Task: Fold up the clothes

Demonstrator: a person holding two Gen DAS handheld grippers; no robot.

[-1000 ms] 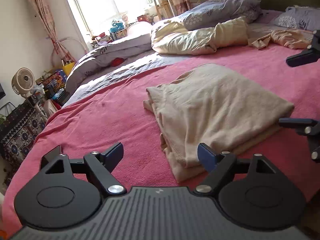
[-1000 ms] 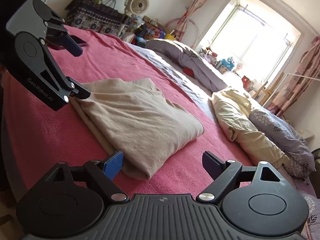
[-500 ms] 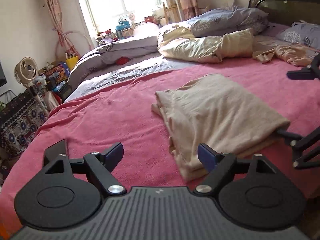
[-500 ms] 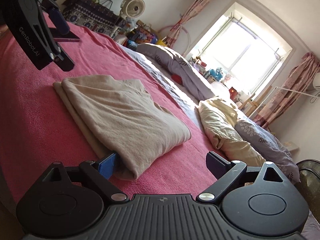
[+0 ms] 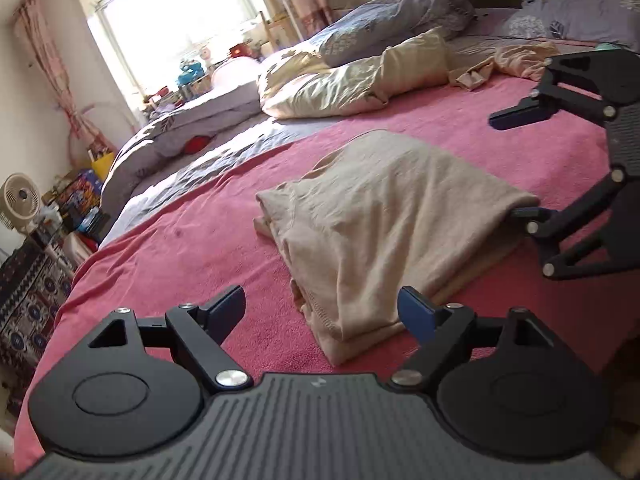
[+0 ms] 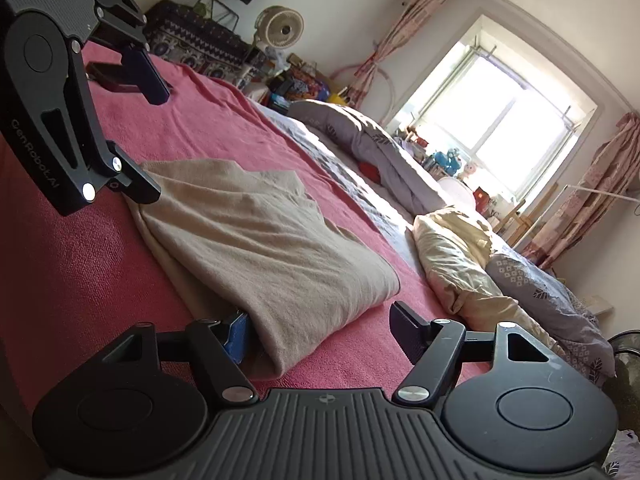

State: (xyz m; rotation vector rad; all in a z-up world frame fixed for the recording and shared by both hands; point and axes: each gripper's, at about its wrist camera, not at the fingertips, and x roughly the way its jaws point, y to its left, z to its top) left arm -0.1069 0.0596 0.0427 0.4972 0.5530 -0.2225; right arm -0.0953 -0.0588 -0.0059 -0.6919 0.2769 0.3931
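Note:
A folded beige garment (image 5: 384,216) lies on the pink bedspread (image 5: 180,240); it also shows in the right wrist view (image 6: 260,236). My left gripper (image 5: 320,314) is open at the garment's near corner, its right finger beside the fold. My right gripper (image 6: 320,330) is open at the opposite end, its left finger tucked under the garment's edge. Each gripper shows in the other's view, the right one (image 5: 516,164) and the left one (image 6: 148,140), both with jaws wide apart.
A cream duvet (image 5: 352,76) and grey patterned pillows (image 5: 392,20) lie at the head of the bed, with a crumpled peach cloth (image 5: 508,60) beside them. A fan (image 5: 20,200) and cluttered boxes stand left of the bed. A window (image 6: 500,120) is behind.
Both grippers have come in closer to the garment's ends. The right gripper's left finger has slid under the garment's edge. The garment lies as before.

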